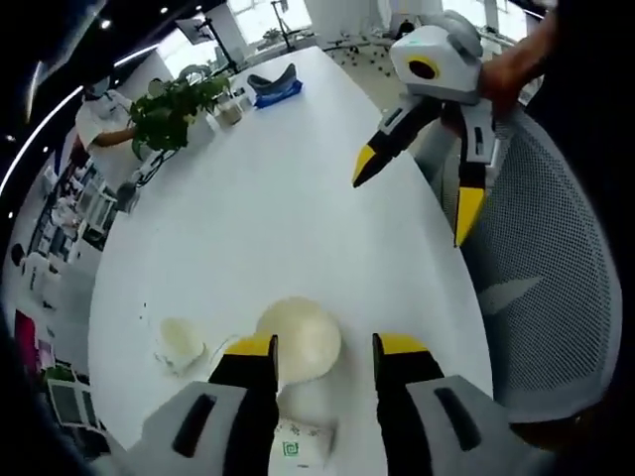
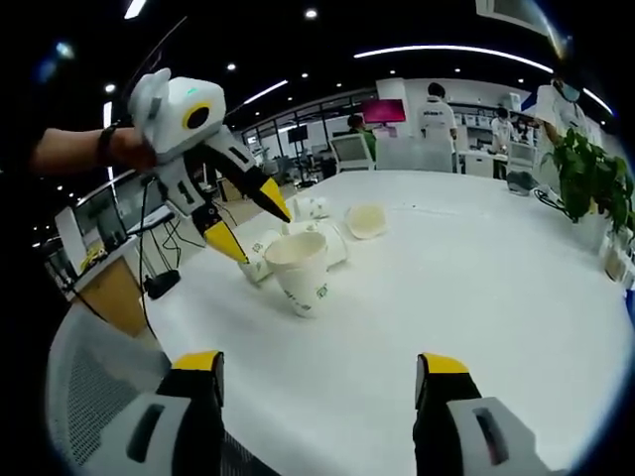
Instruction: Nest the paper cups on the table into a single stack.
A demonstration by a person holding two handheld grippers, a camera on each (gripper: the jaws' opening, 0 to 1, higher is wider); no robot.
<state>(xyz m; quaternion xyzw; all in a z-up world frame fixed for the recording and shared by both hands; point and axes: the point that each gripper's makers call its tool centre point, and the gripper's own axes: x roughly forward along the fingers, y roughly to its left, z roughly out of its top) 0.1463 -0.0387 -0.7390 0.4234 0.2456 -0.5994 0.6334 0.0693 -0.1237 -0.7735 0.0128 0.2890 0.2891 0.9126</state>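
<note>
left gripper (image 1: 324, 349): jaws spread, straddling an upright cup (image 1: 300, 342) on the table (image 1: 268, 198); no contact visible. right gripper (image 2: 322, 367): jaws spread, empty, aimed at that cup. more cups (image 2: 322, 233) lie tipped just behind it; another cup (image 1: 179, 342) lies beside it.

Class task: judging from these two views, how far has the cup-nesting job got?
Barely begun. The left gripper, jaws open, hovers over the upright white paper cup with green logo. The right gripper is open and empty. Other white paper cups lie scattered on the white table, unstacked.
</note>
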